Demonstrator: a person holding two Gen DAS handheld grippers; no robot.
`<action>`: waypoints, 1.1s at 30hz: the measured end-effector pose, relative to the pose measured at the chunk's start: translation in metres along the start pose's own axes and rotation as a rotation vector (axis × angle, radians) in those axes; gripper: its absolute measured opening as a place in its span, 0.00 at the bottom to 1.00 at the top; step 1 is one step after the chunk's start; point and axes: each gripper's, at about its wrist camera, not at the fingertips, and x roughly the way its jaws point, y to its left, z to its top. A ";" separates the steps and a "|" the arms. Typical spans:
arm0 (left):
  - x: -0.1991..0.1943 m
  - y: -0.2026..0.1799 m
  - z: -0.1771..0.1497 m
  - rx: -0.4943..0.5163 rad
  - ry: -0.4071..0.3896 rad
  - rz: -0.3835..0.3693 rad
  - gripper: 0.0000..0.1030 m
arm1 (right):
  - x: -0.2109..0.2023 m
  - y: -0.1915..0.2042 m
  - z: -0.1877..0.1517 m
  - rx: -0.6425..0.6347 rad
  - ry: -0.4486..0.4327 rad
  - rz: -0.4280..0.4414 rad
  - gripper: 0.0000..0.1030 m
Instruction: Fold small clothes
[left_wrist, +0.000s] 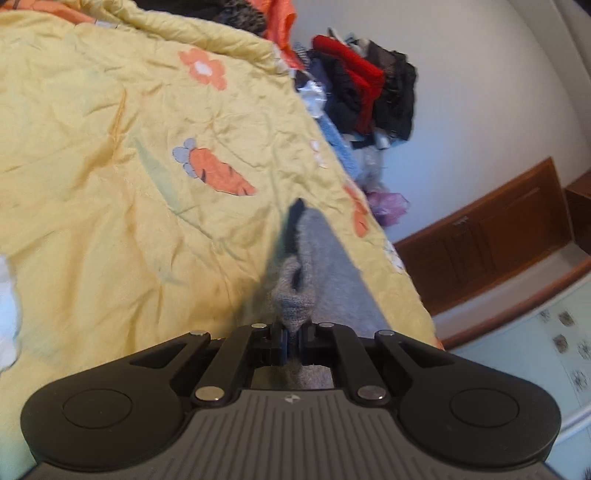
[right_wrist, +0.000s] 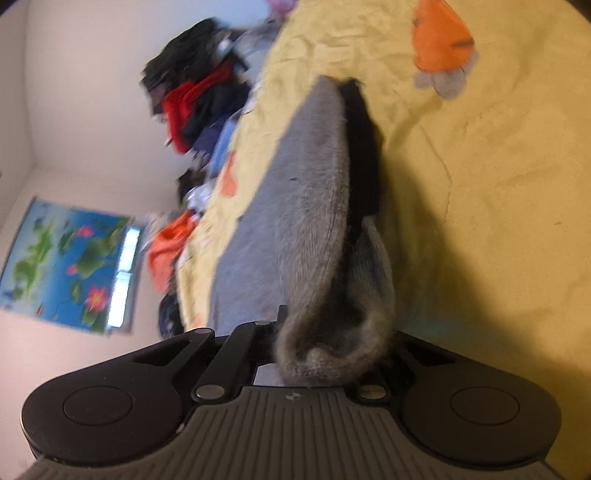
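A grey knit sock (left_wrist: 325, 273) with a dark inner edge is stretched above the yellow quilt (left_wrist: 110, 147). My left gripper (left_wrist: 292, 338) is shut on one end of it; the fabric bunches between the jaws. In the right wrist view the same grey sock (right_wrist: 306, 206) runs away from the camera, and my right gripper (right_wrist: 325, 354) is shut on its other end, whose rolled edge covers the fingertips. The sock hangs taut between both grippers over the yellow quilt (right_wrist: 498, 221).
A pile of dark, red and blue clothes (left_wrist: 362, 88) lies at the quilt's far edge, also in the right wrist view (right_wrist: 199, 99). A wooden cabinet (left_wrist: 498, 236) stands by the wall. An orange garment (right_wrist: 166, 251) and a wall poster (right_wrist: 66, 266) show on the left.
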 end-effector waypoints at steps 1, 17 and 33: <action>-0.010 0.000 -0.005 0.012 0.009 0.006 0.04 | -0.009 0.001 0.000 -0.010 0.012 0.000 0.11; -0.002 -0.059 0.033 0.611 -0.123 0.174 0.87 | -0.051 0.055 0.062 -0.468 -0.140 -0.303 0.72; 0.200 -0.099 0.043 0.827 0.114 0.276 0.08 | 0.103 0.073 0.115 -0.698 0.004 -0.419 0.13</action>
